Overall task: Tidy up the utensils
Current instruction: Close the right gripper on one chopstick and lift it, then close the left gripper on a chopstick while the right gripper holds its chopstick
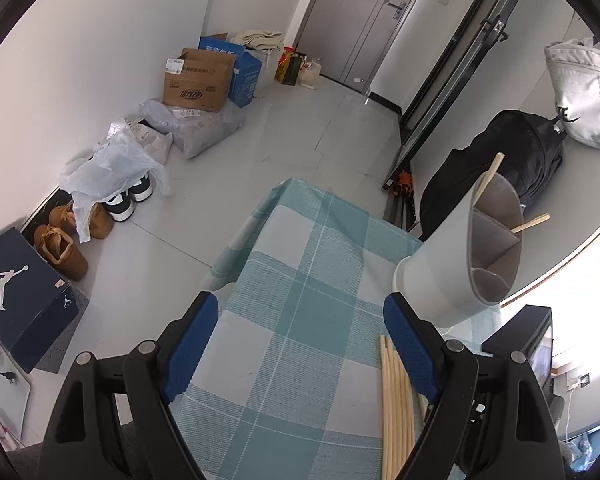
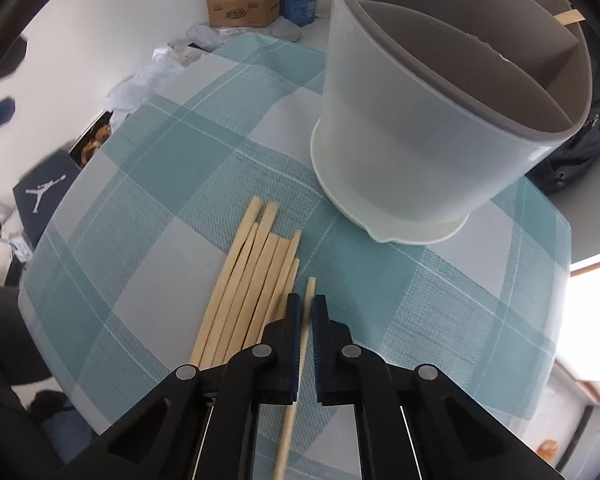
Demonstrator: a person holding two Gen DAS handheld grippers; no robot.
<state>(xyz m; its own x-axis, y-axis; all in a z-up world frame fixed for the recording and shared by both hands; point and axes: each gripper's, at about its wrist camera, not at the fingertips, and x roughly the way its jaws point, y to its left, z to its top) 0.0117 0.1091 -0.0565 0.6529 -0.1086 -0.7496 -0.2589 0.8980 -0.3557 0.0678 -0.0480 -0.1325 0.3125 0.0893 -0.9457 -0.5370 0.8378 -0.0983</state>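
1. I see the checked tablecloth (image 2: 148, 216) spread wide ahead of both tongs, its far edge dropping to a floor with cardboard boxes (image 1: 198, 80).
2. The divided holder (image 2: 432, 104) stands ahead-right of my right gripper (image 2: 305, 308), near the cloth's right edge.
3. The chopstick pile (image 2: 252, 276) lies just left of it, long axes pointing away.
4. My right gripper is clenched on one chopstick (image 2: 296, 384), running lengthwise between its fingers.
5. My left gripper (image 1: 300, 336) is spread wide, empty.

left wrist cam sits high, looking down over the checked tablecloth (image 1: 300, 300) twd floor & door. right wrist cam sits low & close to the cloth. both share the utensil holder (image 1: 456, 256) & loose chopsticks (image 2: 252, 280).
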